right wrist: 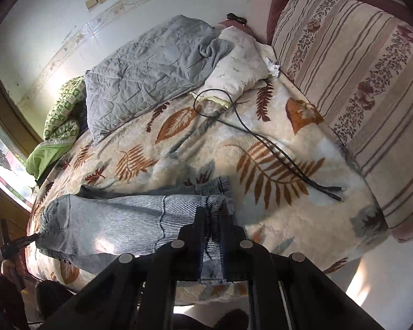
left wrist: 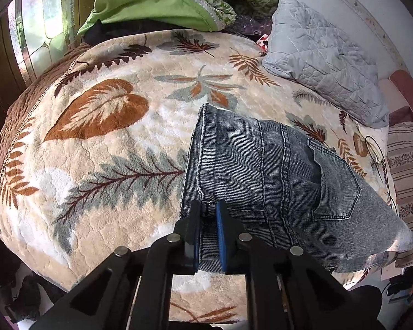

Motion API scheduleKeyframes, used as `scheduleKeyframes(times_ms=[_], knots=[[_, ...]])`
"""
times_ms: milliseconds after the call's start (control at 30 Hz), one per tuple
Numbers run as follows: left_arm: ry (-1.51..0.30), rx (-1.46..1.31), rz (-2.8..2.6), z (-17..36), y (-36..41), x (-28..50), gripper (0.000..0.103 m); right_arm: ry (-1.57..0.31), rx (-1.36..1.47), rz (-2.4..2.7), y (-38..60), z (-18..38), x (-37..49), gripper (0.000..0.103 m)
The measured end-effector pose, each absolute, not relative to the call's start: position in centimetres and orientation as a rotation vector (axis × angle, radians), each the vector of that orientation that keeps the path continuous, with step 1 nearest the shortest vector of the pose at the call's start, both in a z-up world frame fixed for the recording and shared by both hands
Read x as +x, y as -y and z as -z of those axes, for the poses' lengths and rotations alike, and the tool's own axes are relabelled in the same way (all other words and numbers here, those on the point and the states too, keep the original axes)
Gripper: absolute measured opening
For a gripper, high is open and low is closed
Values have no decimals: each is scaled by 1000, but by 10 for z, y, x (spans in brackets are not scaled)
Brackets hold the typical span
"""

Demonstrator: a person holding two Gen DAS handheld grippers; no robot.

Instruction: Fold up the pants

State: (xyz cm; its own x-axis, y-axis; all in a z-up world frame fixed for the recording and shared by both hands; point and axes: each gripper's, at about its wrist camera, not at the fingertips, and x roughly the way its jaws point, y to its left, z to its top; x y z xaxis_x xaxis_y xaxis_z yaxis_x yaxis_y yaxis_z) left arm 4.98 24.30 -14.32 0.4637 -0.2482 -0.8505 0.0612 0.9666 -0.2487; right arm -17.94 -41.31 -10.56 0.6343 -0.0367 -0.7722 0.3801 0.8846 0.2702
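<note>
Jeans (left wrist: pixel 261 170) held stretched over near edge of bed (left wrist: pixel 96 143). Left gripper (left wrist: pixel 208 231) jaws clamped on waistband, right gripper (right wrist: pixel 212 236) jaws pinching hem end. Risk: uneven pull skews fold; thick denim slips free.

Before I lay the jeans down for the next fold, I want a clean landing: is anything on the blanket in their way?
Nothing visible under the jeans. A black cable lies on the leaf-print blanket further toward the pillows, apart from the denim.

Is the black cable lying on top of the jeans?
No, the black cable lies on the leaf-print blanket, apart from the jeans.
</note>
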Motion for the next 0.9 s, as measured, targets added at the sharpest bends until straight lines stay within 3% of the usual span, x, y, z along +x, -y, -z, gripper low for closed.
scheduleKeyframes(times_ms=[267,433,467,500,700,867,900], knots=[[-1097,-238,209,140,-259,32,11,-1126,555,233,436,200,-201,7],[-1061,-219,219,121,-257,26,10,-995,696,208,458,180,-205,10],[-1051,-210,207,116,-258,26,8,-984,690,205,458,176,-199,11],[-1035,-184,172,109,-260,25,0,-984,675,201,459,173,-193,14],[-963,-199,98,76,-289,19,0,-1050,603,204,452,190,-124,18],[-932,-121,269,68,-232,12,2,-1106,535,241,452,206,-87,18],[-928,-101,313,69,-214,12,9,-1100,538,228,451,204,-85,18]])
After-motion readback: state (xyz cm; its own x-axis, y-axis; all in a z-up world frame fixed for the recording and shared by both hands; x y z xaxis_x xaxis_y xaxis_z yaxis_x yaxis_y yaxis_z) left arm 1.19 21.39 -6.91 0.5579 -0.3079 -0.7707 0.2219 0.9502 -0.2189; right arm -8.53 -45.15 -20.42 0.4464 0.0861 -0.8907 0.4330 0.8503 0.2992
